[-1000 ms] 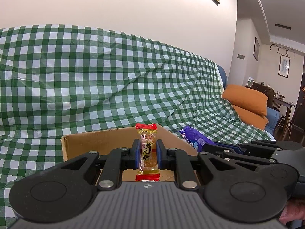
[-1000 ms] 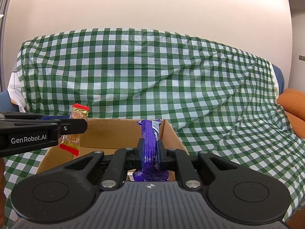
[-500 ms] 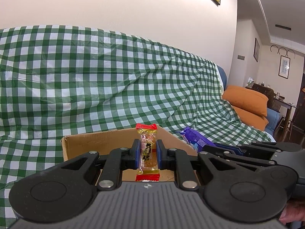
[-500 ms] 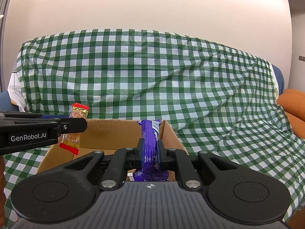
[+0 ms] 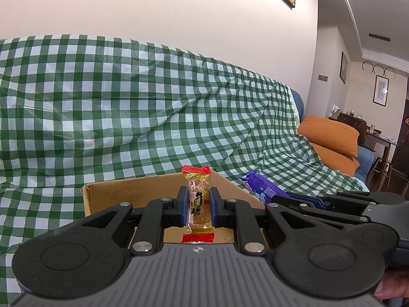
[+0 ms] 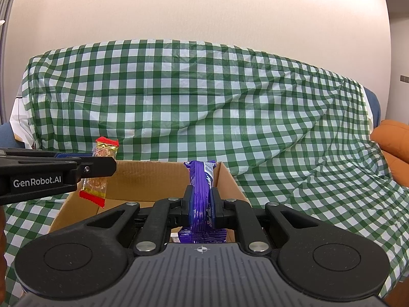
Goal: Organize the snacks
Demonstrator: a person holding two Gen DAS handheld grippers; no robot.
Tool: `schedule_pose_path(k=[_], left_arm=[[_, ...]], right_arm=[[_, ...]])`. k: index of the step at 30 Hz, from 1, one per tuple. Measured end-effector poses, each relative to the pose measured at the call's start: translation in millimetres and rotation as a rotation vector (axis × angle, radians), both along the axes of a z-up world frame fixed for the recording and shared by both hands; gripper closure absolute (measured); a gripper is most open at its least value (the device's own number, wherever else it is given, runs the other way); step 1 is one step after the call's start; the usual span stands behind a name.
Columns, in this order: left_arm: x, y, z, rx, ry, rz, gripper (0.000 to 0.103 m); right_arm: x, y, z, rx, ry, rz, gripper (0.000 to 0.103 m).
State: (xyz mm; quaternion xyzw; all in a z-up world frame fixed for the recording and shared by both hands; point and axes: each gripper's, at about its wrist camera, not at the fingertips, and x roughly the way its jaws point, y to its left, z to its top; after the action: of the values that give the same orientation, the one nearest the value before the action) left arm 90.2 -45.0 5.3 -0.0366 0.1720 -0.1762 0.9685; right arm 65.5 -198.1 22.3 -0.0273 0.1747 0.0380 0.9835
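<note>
My left gripper (image 5: 198, 206) is shut on a small clear candy packet with red ends (image 5: 197, 204), held upright over an open cardboard box (image 5: 127, 194). My right gripper (image 6: 200, 206) is shut on a purple snack packet (image 6: 200, 192), held upright over the same box (image 6: 153, 179). In the right wrist view the left gripper (image 6: 98, 162) comes in from the left with the candy packet (image 6: 98, 183). In the left wrist view the right gripper (image 5: 304, 198) comes in from the right with the purple packet (image 5: 260, 188). The box's inside is mostly hidden.
The box sits on a sofa draped with a green-and-white checked cloth (image 5: 127, 102), which rises behind it as the backrest (image 6: 204, 102). Orange cushions (image 5: 329, 133) lie at the right. A dining table and chairs (image 5: 378, 140) stand far right.
Both grippers have drifted slightly; the candy packet and purple packet stay gripped over the box. Nothing was released or picked up.
</note>
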Motion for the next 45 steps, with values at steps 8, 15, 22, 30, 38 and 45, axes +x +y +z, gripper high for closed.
schedule_pose_path(k=[8, 15, 22, 30, 38, 45], left_arm=[[4.4, -2.3, -4.2, 0.022, 0.055, 0.017, 0.034], [-23.6, 5.8, 10.9, 0.052, 0.035, 0.048, 0.021], [-54.4, 9.0, 42.9, 0.066, 0.091, 0.176, 0.001], [-73.1, 1.5, 11.1, -0.025, 0.395, 0.319, 0.0], [-84.5, -8.5, -21.1, 0.052, 0.453, 0.33, 0.0], [-73.7, -0.5, -29.9, 0.049, 0.511, 0.367, 0.0]], right_arm=[[7.6, -0.4, -2.9, -0.034, 0.041, -0.076, 0.045], [11.5, -11.8, -2.5, 0.041, 0.074, -0.06, 0.025], [-4.3, -21.8, 6.3, 0.076, 0.09, -0.02, 0.001], [-42.2, -46.4, 12.8, 0.095, 0.166, -0.058, 0.001], [-55.9, -56.7, -12.1, 0.08, 0.254, -0.072, 0.001], [-43.3, -56.1, -19.7, 0.065, 0.288, -0.071, 0.001]])
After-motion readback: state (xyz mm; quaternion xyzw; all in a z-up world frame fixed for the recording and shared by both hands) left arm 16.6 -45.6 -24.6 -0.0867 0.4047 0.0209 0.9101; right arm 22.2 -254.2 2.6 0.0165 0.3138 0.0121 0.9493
